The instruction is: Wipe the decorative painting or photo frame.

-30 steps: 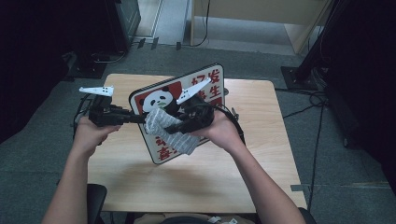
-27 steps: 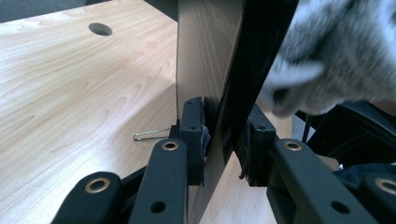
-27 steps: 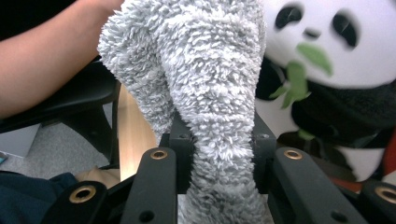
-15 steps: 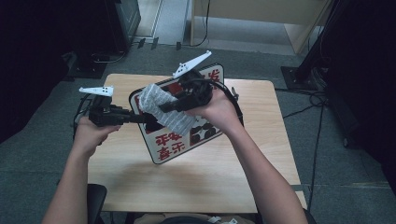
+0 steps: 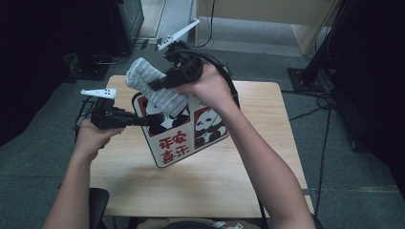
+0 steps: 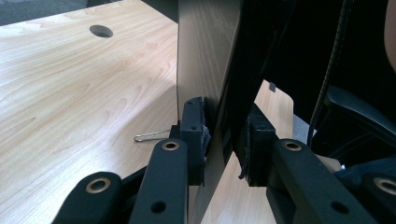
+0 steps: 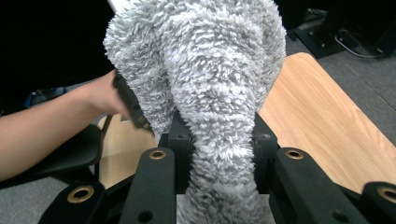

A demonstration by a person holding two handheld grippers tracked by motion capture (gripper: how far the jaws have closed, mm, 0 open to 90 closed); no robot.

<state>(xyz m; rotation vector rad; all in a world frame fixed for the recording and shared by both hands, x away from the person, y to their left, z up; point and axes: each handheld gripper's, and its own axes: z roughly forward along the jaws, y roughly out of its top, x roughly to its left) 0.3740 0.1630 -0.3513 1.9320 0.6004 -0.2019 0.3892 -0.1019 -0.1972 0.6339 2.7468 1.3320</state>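
Note:
A white board [image 5: 191,138] printed with pandas and red characters stands tilted over the wooden table [image 5: 267,143]. My left gripper [image 5: 145,120] is shut on its left edge. In the left gripper view the pads [image 6: 194,126] press both faces of the thin board [image 6: 219,56], with the left gripper [image 6: 226,140] clamped around it. My right gripper [image 5: 155,87] is held high over the board's upper left corner, shut on a grey fluffy cloth [image 5: 143,76]. In the right gripper view the cloth [image 7: 210,70] bulges up between the jaws of the right gripper [image 7: 219,140].
A cable hole [image 6: 101,31] and a small wire loop [image 6: 152,135] show on the table top. A black chair [image 5: 98,200] sits at the near edge. Cables and a stand base [image 5: 305,76] lie on the floor beyond the far right corner.
My right gripper has risen with the grey cloth, lifting off the board's face toward its far upper left. The left gripper and the board have stayed put.

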